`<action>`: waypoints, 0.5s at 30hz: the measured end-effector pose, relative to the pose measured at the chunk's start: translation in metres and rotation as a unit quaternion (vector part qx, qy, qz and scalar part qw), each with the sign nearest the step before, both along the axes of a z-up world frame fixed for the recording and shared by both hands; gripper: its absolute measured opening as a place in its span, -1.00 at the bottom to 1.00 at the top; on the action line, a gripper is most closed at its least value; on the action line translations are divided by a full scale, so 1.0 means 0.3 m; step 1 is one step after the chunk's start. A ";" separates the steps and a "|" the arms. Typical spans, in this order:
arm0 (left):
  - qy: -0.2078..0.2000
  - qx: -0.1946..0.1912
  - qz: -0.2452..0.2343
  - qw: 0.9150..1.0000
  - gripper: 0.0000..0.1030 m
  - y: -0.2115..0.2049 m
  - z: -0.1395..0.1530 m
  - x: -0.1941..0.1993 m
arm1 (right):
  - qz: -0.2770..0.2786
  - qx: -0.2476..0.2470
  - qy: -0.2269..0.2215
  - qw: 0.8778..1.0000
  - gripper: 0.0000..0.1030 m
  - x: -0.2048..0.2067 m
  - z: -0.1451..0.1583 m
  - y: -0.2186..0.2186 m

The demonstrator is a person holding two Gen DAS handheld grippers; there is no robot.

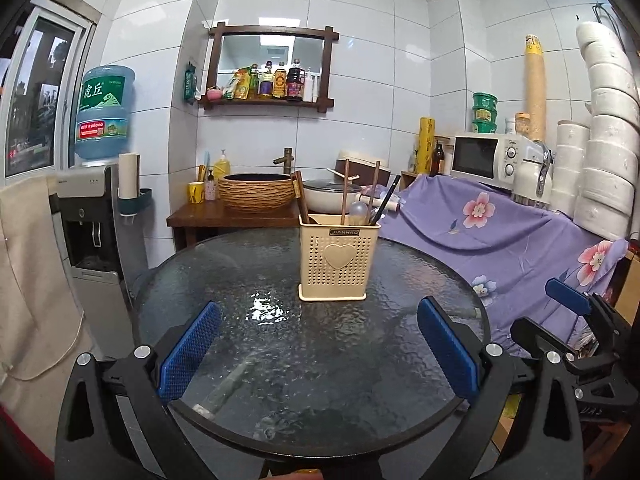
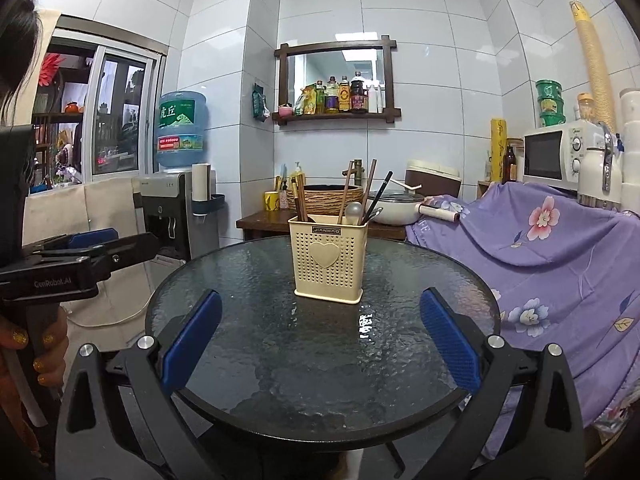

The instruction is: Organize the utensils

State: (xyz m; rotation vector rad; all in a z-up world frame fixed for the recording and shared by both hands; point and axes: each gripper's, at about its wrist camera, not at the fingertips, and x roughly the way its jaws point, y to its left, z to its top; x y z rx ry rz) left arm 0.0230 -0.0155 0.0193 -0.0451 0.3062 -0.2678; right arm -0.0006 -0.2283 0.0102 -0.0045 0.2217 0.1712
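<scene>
A cream perforated utensil holder (image 1: 338, 258) (image 2: 329, 264) with a heart on its front stands upright on the round dark glass table (image 1: 280, 360) (image 2: 280, 360). Several chopsticks (image 1: 345, 192) (image 2: 345, 192) and a spoon (image 1: 359, 210) (image 2: 354, 213) stick out of it. My left gripper (image 1: 320, 316) hovers open over the near part of the table, nothing between its blue pads (image 1: 188, 352). My right gripper (image 2: 321, 306) is open too, short of the holder, with nothing in it. The right gripper (image 1: 568, 300) shows at the right edge of the left wrist view, and the left gripper (image 2: 100, 244) at the left of the right wrist view.
A purple flowered cloth (image 1: 500, 232) covers furniture right of the table, with a microwave (image 1: 484, 158) behind. A wooden stand with a woven basin (image 1: 256, 192) and a pot (image 1: 332, 196) lies beyond. A water dispenser (image 1: 92, 216) stands left. A hand (image 2: 36, 344) grips the left tool.
</scene>
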 end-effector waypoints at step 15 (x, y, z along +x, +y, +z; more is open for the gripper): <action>0.007 -0.002 -0.005 1.000 0.88 -0.003 -0.005 -0.005 | 0.002 0.000 0.003 1.000 0.89 0.004 -0.003 0.016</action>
